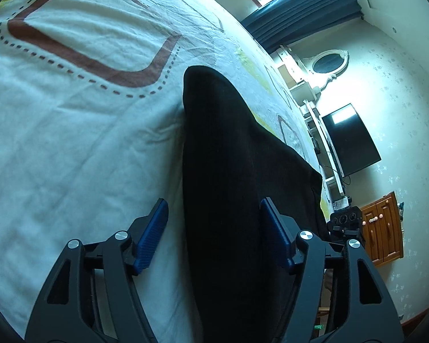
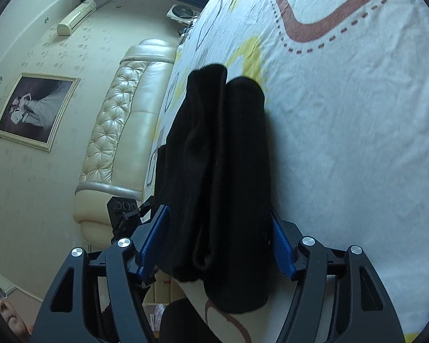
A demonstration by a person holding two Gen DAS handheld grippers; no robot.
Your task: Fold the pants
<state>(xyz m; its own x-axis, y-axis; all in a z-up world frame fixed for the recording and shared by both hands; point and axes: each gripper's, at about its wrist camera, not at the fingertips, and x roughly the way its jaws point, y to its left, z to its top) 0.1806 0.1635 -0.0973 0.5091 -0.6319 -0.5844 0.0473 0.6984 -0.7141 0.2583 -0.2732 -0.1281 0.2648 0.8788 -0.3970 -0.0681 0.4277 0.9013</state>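
Observation:
Black pants lie on the white patterned bedsheet. In the left wrist view they stretch away from between the fingers. My left gripper is open, its blue pads on either side of the cloth. In the right wrist view the pants lie doubled in two long folds side by side on the sheet. My right gripper is open, straddling the folded cloth. Each view shows the other gripper at the pants' far side.
The bed's edge runs near the pants. Beyond it stand a dark TV screen, a wooden cabinet, a mirror and blue curtains. A padded cream headboard and a framed picture lie on the other side.

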